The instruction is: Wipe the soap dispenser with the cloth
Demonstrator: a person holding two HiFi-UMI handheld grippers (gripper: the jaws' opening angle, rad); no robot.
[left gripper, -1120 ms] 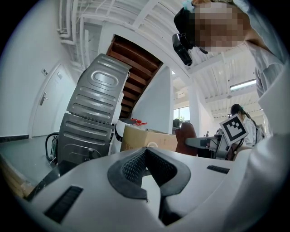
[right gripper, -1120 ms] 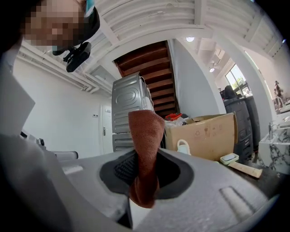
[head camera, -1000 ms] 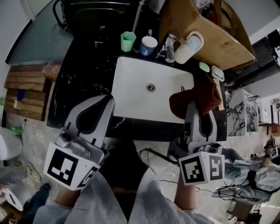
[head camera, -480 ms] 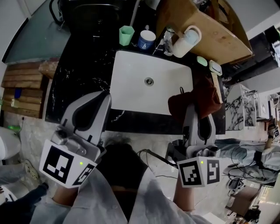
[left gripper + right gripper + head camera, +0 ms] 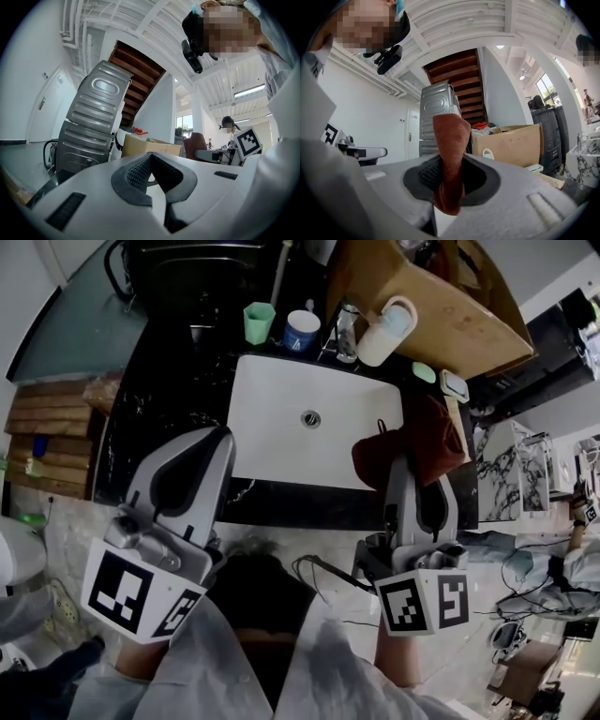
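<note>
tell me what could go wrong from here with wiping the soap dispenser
1. The soap dispenser stands at the back of the sink, close to the faucet and the mug. The left gripper is shut, empty and far from it, so a one-sided push could tip the dispenser into them.
2. The right gripper pinches only a narrow fold of the cloth; firm rubbing might pull it loose.

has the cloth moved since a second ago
No, the cloth still hangs at the sink's right edge; only the camera shifted.
</note>
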